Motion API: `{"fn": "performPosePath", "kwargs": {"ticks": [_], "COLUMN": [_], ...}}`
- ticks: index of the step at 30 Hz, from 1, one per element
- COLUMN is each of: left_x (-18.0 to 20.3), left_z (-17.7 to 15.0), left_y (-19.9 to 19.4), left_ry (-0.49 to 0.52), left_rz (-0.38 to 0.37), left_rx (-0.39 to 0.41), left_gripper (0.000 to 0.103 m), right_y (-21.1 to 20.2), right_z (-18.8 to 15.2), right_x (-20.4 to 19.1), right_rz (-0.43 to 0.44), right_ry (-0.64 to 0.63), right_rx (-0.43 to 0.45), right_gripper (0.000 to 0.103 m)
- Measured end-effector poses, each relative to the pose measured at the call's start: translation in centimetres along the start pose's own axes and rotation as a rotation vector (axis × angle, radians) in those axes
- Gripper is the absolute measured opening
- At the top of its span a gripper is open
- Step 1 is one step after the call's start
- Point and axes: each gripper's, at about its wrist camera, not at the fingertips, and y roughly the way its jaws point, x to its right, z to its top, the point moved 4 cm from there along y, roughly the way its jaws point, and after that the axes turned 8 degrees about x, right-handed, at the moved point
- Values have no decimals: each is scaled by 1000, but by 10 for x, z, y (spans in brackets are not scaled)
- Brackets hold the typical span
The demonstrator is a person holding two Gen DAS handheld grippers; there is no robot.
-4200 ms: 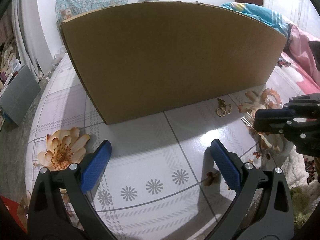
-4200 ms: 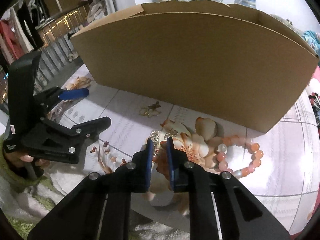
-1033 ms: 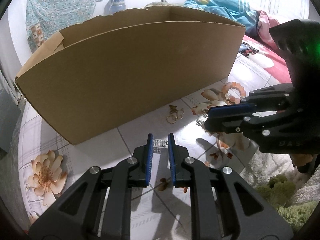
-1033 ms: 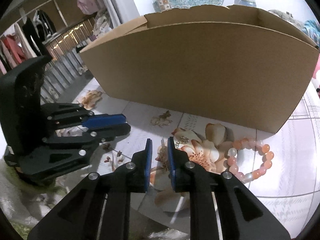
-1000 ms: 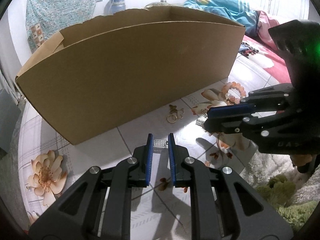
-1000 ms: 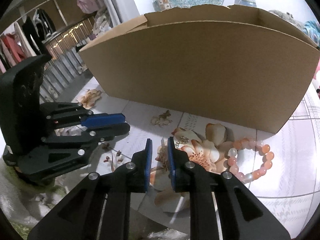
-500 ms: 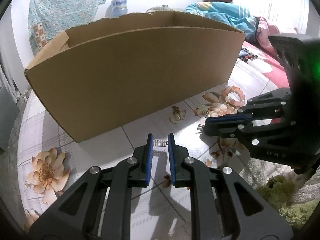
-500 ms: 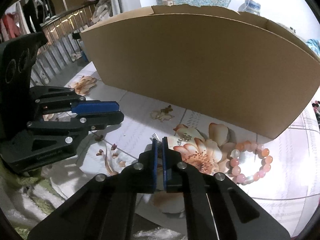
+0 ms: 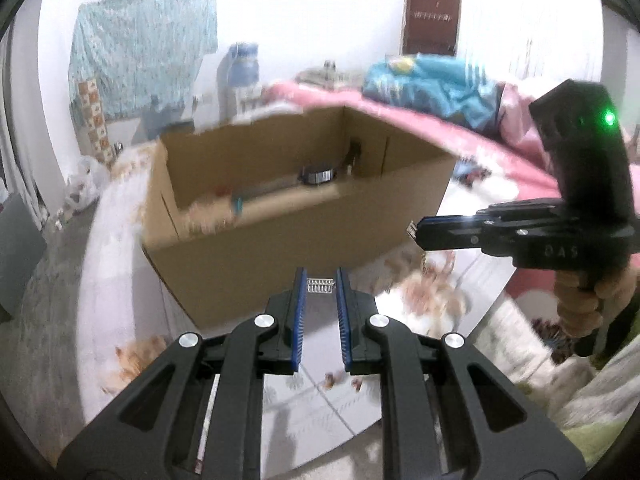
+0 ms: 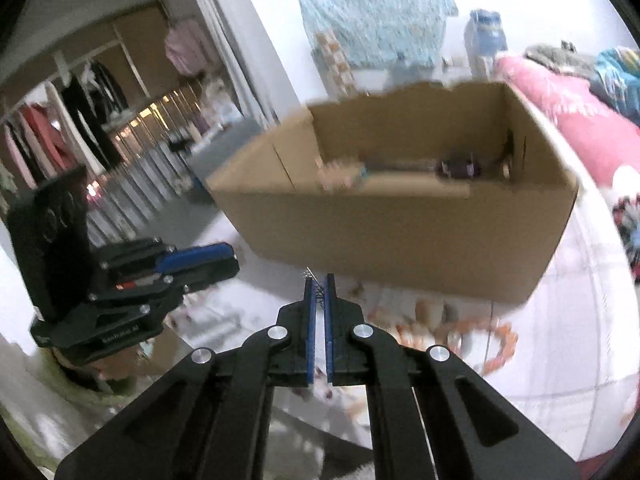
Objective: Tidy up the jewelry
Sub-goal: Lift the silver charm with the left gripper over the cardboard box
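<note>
From my left wrist camera, my left gripper (image 9: 319,286) is clenched across a small silvery comb-like jewelry piece (image 9: 319,285), which bridges the gap right at the blue fingertips (image 9: 300,280). It hangs in the air in front of the open brown cardboard box (image 9: 248,256). That grip catches only the ends of the piece, so I judge a sideways jolt could pop it out onto the flower-patterned white tabletop (image 9: 120,264). Off to the right, my right gripper (image 9: 414,235) is pinched closed on a thin dangling trinket (image 9: 411,229); a bit of chain seems to trail below it, though blur keeps me from being sure. The box's near wall stands between both pieces and the inside, so a low carry could knock them against the cardboard rim.

From my right wrist camera, the right gripper's (image 10: 319,282) jaws are squeezed almost together on that trinket (image 10: 319,290), of which only a glinting sliver shows between the pads. With so little of it caught, I think it could slip free without my noticing. The peach-beaded bracelet (image 10: 494,344) lies on the tabletop just short of the box, not yet collected. Blurred items already lie inside the box; a careless drop might tangle with them.
</note>
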Motion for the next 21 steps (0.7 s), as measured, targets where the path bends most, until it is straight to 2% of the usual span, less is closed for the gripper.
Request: {"fn": "performPosePath", "kwargs": {"ticks": [6,9,11,14,16,19,21], "left_x": [-10,-21,-31,-47,-52,-56,-59], "left_z": [64,84,92,100,102,99,97], "left_y": [-3,22,45,86,111,145,164], "left_ry": [35,19,-23,-71,-63,-60,-76], "left_rz": [-25,-24,-42,-50,-36,-17,-4], "left_rx": [84,45,-11,-106,-147,-223,-270], "left_gripper": [14,14,14,14,14,14,14], "right_y": [-21,-11,5,38,62,98,112], "right_z": [68,95,108,120,120,116,113], "right_x": [4,14,22,42,57,79,88], "right_rz": [104,115,101,87,81,17,-19], "right_ry": [21,35,37,80,118,143,145], "right_rx": [124,125,98,8,-74,-208,-250], "right_gripper": [4,4,4,4,4,4,5]}}
